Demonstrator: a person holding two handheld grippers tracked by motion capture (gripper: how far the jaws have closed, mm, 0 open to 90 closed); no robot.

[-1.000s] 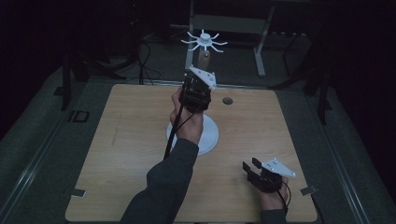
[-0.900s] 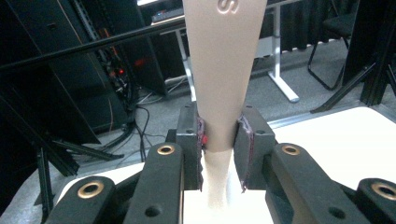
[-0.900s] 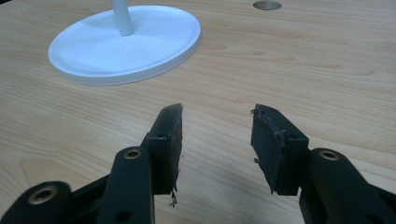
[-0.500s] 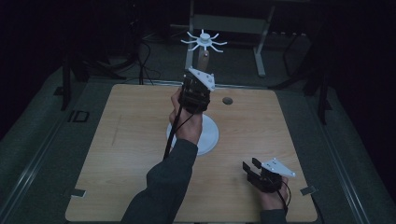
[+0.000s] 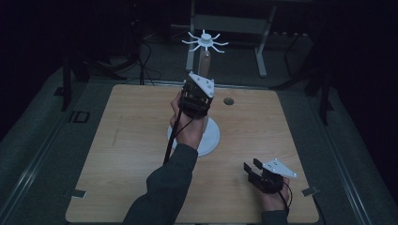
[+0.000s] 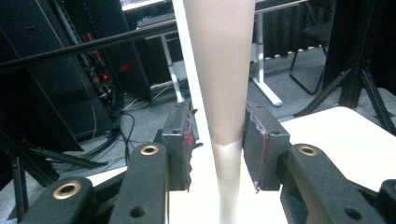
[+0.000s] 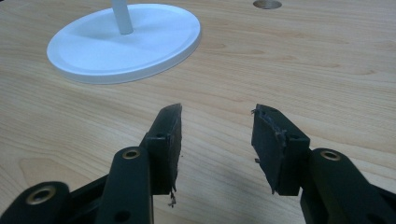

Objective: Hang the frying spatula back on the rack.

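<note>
A white stand has a round base [image 5: 212, 137], a thin pole [image 6: 192, 84] and a spoked top [image 5: 205, 41]. A tan tapered piece [image 6: 224, 70] hangs beside the pole, turning paler low down. My left gripper [image 5: 202, 78] is raised at the stand, and its jaws have just been opening. In the left gripper view [image 6: 219, 142] the tan piece and the pole stand between the parted pads [image 6: 183, 140], which do not press on them. Near the table's front right, my right gripper [image 5: 252, 167] rests low and open. Bare wood lies between its jaws [image 7: 217, 135].
The wooden table [image 5: 122, 140] has a small round hole [image 5: 228, 101] behind the stand, also seen from the right gripper [image 7: 267, 4]. The stand's base [image 7: 123, 44] lies ahead of the right gripper. Dark floor, cables and desk legs surround the table.
</note>
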